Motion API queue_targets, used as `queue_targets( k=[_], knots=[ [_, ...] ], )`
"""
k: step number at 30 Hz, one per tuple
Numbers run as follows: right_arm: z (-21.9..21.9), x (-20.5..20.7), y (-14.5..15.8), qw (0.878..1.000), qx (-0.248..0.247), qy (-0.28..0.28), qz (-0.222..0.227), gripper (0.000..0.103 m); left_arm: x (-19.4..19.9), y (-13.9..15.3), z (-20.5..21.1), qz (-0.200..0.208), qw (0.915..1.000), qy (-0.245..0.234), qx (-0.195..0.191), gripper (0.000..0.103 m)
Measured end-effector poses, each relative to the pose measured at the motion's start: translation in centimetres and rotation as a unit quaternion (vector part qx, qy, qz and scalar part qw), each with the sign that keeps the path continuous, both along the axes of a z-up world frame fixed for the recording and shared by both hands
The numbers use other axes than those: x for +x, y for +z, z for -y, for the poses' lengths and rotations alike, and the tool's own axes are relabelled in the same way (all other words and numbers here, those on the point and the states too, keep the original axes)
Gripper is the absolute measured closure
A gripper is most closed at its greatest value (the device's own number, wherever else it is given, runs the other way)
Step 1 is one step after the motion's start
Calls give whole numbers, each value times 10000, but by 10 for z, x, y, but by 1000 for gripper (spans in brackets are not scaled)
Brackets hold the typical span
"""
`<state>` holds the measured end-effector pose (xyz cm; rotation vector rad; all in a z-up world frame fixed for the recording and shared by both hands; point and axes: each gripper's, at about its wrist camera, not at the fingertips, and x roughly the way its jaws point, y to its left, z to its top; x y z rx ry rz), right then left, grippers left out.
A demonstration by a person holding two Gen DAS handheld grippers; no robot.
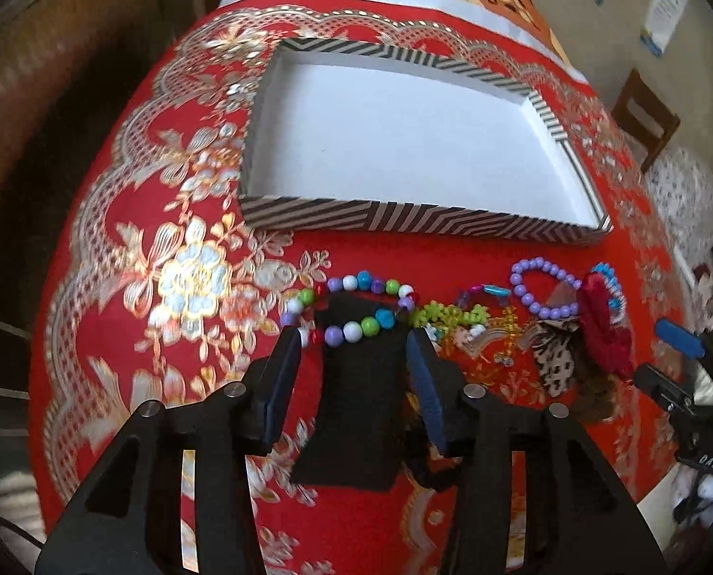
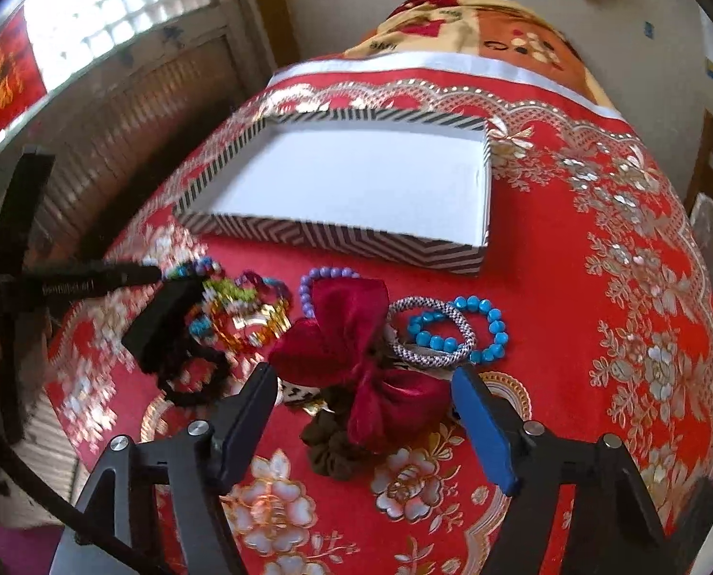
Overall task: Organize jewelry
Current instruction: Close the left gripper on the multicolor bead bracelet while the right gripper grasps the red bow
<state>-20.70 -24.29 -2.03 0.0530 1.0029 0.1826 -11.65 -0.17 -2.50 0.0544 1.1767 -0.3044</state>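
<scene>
A black display block [image 1: 356,393] stands on the red cloth with a multicolour bead bracelet [image 1: 356,330] looped around its top. My left gripper [image 1: 354,342] straddles the block, open, with a small gap on each side. A dark red velvet bow [image 2: 356,335] lies between the fingers of my right gripper [image 2: 363,376], which is open close to the bow's edges. The striped box [image 1: 404,220], white inside, sits just beyond the jewelry. The purple bead bracelet [image 1: 543,287], blue bead bracelet [image 2: 490,330] and grey woven bracelet [image 2: 433,359] lie on the cloth.
A tangle of green, yellow and clear pieces [image 1: 452,316] lies between block and bow. A leopard-print bow [image 1: 553,359], a brown scrunchie [image 2: 332,450] and a black scrunchie [image 2: 193,383] lie nearby. The round table drops away on all sides; a wooden chair [image 1: 644,115] stands beyond it.
</scene>
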Motion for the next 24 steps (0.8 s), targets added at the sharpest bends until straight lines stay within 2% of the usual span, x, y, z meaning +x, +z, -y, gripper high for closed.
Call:
queue_targets(
  k=[2, 6, 8, 10, 12, 13, 14, 15, 17, 20, 24],
  knots=[
    [1, 5, -8, 10000, 10, 25, -88, 29, 6, -3, 4, 46, 9998, -159, 112, 58],
    [3, 15, -22, 9996, 69, 37, -271, 42, 15, -12, 9, -9, 9990, -403, 187, 58],
    [1, 18, -27, 9994, 93, 63, -318, 43, 19, -19, 12, -119, 9982, -542, 230, 58],
    [-1, 19, -31, 9993, 74, 116, -359, 49, 20, -25, 14, -203, 9972, -668, 265, 58],
    [-2, 20, -33, 9991, 117, 155, -369, 62, 20, -28, 14, -191, 9966, -774, 216, 58],
    [-3, 21, -34, 9991, 170, 166, -361, 65, 21, -29, 14, -200, 9964, -807, 177, 58],
    [-2, 20, -34, 9991, 211, 159, -344, 68, 23, -29, 13, -217, 9964, -807, 122, 62],
    [-2, 20, -33, 9991, 234, 151, -322, 74, 25, -29, 11, -252, 9965, -800, 16, 75],
    [-3, 20, -32, 9992, 257, 146, -255, 79, 28, -29, 6, -307, 9969, -727, -48, 89],
    [-4, 18, -25, 9993, 312, 181, -120, 91, 32, -26, -3, -366, 9975, -574, -192, 95],
    [-2, 16, -15, 9987, 473, 164, 42, 98, 30, -13, -9, -244, 9983, -445, -293, 95]
  ],
)
